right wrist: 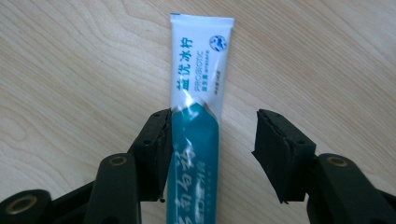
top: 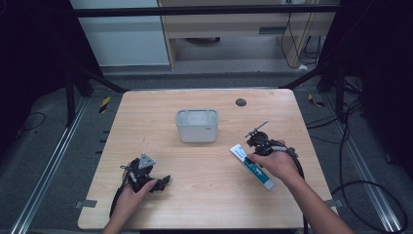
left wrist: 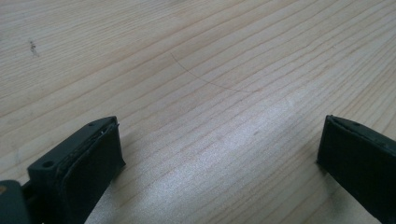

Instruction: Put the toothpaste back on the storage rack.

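High view: the room was dim w/ dark frames either side, cables on the floor (top: 370, 190) at right. My counter (top: 204, 204) was pale wood, smooth grain, a bit shiny, so things could slide on it. A grey bin (top: 197, 126) stood near mid-counter, towards the far edge. The toothpaste tube (right wrist: 196, 121) lay flat at the right, nearer me than the bin, white crimped end pointing away. I judged it light, soft-walled and glossy, so slippery; best taken across the fuller teal body, not the thin flat crimp. My right hand-held gripper (right wrist: 210, 144) straddled it approx. mid-length, jaws part-way in: one pad against the tube's side, the other apart from it, so no clamp yet. My left hand-held gripper (left wrist: 219, 158) rested wide apart, nothing between, low over bare wood.
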A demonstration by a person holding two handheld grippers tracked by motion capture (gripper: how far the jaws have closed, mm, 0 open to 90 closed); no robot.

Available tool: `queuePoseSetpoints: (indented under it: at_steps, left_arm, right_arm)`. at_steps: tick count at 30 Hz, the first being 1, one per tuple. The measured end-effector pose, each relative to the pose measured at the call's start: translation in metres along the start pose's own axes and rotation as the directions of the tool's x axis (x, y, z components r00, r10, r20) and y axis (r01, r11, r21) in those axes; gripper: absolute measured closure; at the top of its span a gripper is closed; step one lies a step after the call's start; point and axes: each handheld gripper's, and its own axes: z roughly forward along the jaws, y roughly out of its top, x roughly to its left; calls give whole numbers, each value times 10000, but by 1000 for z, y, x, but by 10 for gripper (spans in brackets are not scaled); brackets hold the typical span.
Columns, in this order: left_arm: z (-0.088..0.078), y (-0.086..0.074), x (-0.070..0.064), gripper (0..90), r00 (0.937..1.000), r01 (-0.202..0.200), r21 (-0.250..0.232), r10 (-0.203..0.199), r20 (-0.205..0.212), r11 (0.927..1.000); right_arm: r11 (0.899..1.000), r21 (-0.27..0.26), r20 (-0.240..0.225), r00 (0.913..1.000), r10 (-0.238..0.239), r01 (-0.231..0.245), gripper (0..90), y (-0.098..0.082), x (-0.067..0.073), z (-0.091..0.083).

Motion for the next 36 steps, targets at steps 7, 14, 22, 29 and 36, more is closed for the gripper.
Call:
queuePoseSetpoints:
  at_steps: [7,14,22,29,36]
  left_arm:
    - [0,0,0,0,10000,-4,1,4,-1,10000]
    - [0,0,0,0,10000,-22,-2,22,16,10000]
    - [0,0,0,0,10000,-28,-1,28,22,10000]
    - [0,0,0,0,10000,-31,0,31,24,10000]
    - [0,0,0,0,10000,-30,-1,30,24,10000]
  right_arm:
    - [9987,501,-185,9998,-81,91,486,17,6,19]
    - [9974,713,-236,9997,-22,39,500,23,8,30]
    - [9966,828,-276,9996,69,-46,514,22,7,35]
    - [9960,882,-422,9989,197,-160,537,21,2,39]
    - [9951,969,-453,9987,239,-194,531,21,1,42]
